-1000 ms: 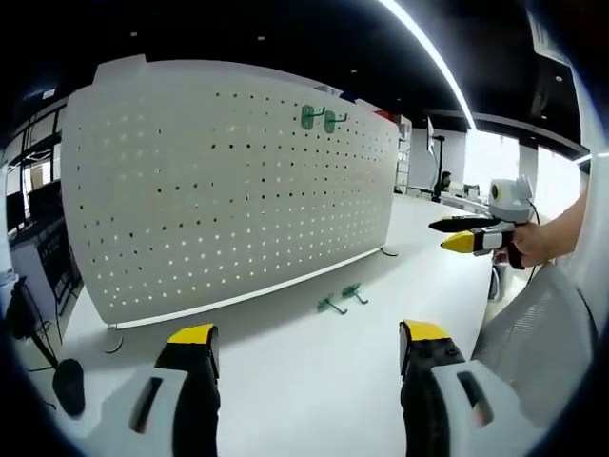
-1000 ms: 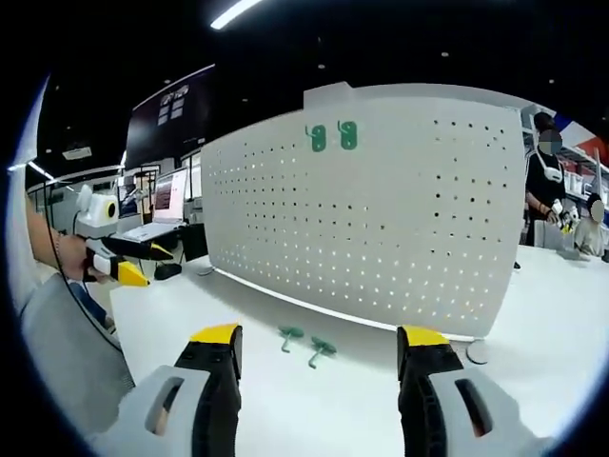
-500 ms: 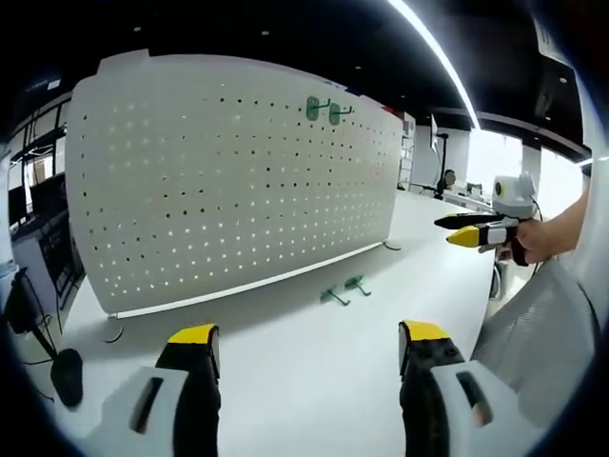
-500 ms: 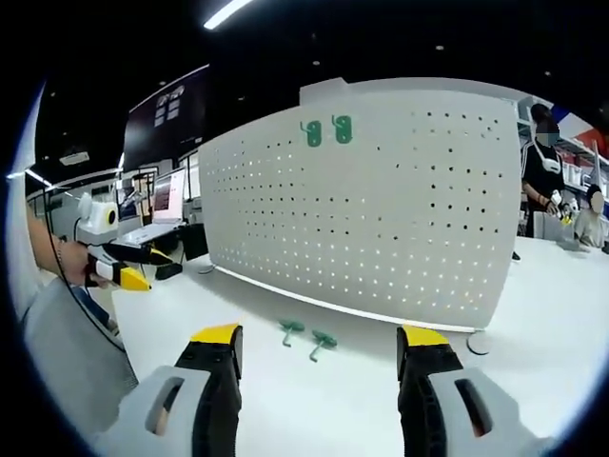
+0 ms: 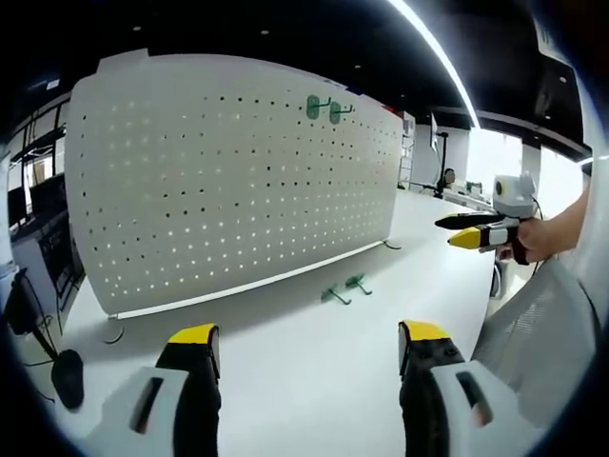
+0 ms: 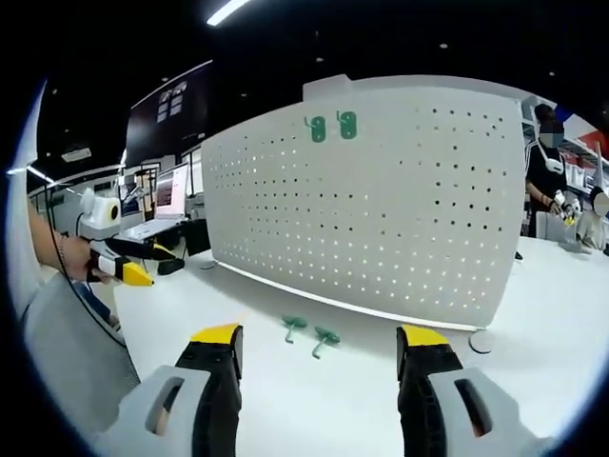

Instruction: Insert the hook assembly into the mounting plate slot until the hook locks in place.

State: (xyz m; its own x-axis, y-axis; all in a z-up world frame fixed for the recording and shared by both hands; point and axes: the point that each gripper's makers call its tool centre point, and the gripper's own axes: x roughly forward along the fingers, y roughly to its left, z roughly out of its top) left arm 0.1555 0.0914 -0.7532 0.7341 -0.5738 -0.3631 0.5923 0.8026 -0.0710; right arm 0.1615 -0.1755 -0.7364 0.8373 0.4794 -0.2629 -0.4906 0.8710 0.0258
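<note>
Both tongs (image 5: pixel 306 347) (image 6: pixel 319 347) open, hooks (image 6: pixel 311 333) near pegboard (image 6: pixel 381 190) foot.

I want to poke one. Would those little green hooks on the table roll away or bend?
The green hooks look like thin moulded pieces lying flat on the white table, so they'd probably slide, not roll. Being so small, they're likely light, and seem stiff rather than floppy.

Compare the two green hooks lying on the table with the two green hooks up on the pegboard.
Place: the hooks on the table lie loose on the white table before the pegboard; the mounted hooks sit side by side in its top rows.
Pose: the table pair lie flat, stems along the surface; the mounted pair have plates against the board.
All four are green and look alike.
</note>
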